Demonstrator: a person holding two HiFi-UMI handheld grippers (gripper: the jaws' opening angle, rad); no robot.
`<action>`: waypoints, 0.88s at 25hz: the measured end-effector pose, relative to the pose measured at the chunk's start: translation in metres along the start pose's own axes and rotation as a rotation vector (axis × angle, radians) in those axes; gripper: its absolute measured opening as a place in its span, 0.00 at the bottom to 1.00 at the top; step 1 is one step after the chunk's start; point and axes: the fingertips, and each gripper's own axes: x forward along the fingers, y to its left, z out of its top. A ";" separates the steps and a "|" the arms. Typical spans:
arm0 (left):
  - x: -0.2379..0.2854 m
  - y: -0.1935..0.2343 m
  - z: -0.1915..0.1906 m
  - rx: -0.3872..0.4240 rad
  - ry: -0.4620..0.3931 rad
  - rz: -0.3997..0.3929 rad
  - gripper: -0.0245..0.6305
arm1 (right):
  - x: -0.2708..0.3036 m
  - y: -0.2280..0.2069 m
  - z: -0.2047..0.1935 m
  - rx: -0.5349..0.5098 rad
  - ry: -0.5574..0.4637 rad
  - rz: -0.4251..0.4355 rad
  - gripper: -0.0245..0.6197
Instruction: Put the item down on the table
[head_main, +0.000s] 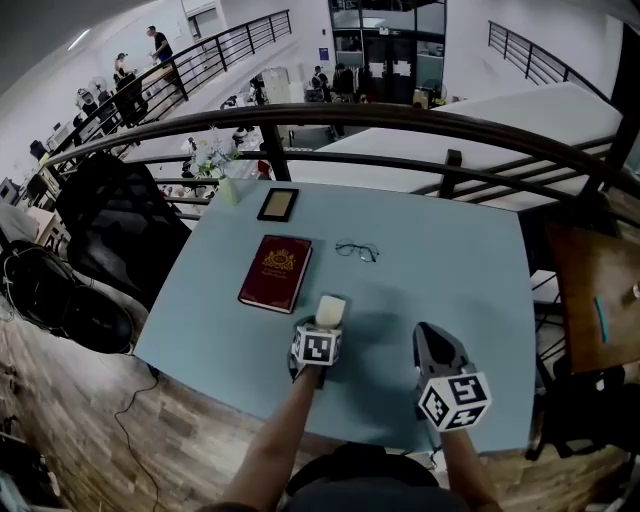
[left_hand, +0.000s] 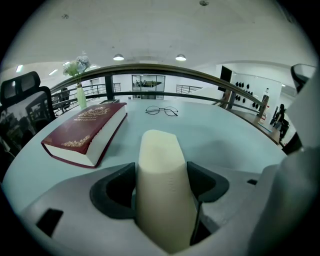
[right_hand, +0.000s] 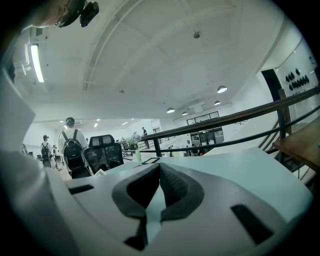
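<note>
A cream-coloured, blunt, tapered block (left_hand: 161, 190) sticks out forward between the two dark pads of my left gripper (left_hand: 162, 182), which is shut on it. In the head view the block (head_main: 330, 310) and the left gripper (head_main: 322, 325) are low over the near middle of the pale blue table (head_main: 450, 270); whether the block touches the tabletop I cannot tell. My right gripper (head_main: 428, 335) is to the right of it over the near edge. Its jaws (right_hand: 158, 172) are shut with nothing between them.
A dark red book (head_main: 275, 272) lies just beyond and left of the block. Spectacles (head_main: 356, 251) lie at mid-table, a small framed panel (head_main: 277, 204) and a vase of flowers (head_main: 222, 170) at the far left edge. A railing (head_main: 400, 120) runs behind, a black chair (head_main: 120, 225) stands left.
</note>
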 end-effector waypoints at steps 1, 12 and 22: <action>0.000 0.000 0.000 -0.002 0.001 0.000 0.52 | 0.000 0.000 0.000 -0.002 0.001 -0.001 0.04; -0.020 0.001 0.014 -0.033 -0.070 -0.023 0.53 | -0.004 0.006 -0.002 -0.009 0.003 0.001 0.04; -0.077 0.018 0.051 -0.044 -0.252 0.009 0.53 | 0.001 0.016 0.001 -0.005 -0.015 0.012 0.04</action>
